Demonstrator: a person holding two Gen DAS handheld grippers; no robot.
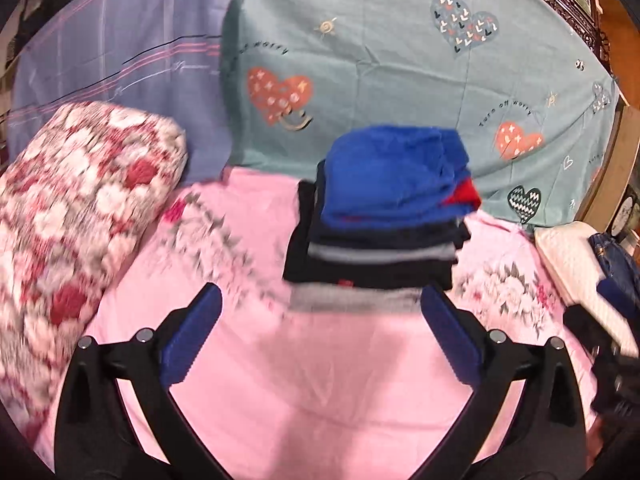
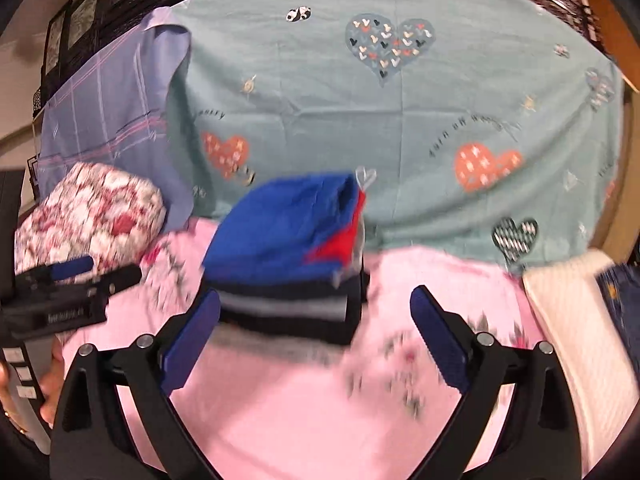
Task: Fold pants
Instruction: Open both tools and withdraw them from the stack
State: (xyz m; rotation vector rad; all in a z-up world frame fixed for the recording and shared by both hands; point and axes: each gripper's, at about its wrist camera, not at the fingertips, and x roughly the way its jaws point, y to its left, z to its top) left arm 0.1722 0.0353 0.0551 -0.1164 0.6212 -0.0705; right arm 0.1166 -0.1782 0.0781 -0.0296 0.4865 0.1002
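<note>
A stack of folded pants [image 1: 380,240] lies on the pink floral sheet [image 1: 320,380]. Blue pants with a red patch [image 1: 392,172] are on top, dark and grey ones beneath. The stack also shows in the right wrist view [image 2: 292,280], blue pair on top [image 2: 284,228]. My left gripper [image 1: 320,300] is open and empty, just short of the stack's near edge. My right gripper [image 2: 316,300] is open and empty, its left finger beside the stack's front left corner. The left gripper also shows in the right wrist view [image 2: 68,284] at the far left. Both views are motion-blurred.
A red and white floral bundle [image 1: 80,216] lies at the left. A teal heart-print sheet [image 1: 400,60] and a lilac striped cloth [image 1: 120,60] hang behind. A white quilted item [image 2: 572,320] and denim [image 2: 620,300] lie at the right.
</note>
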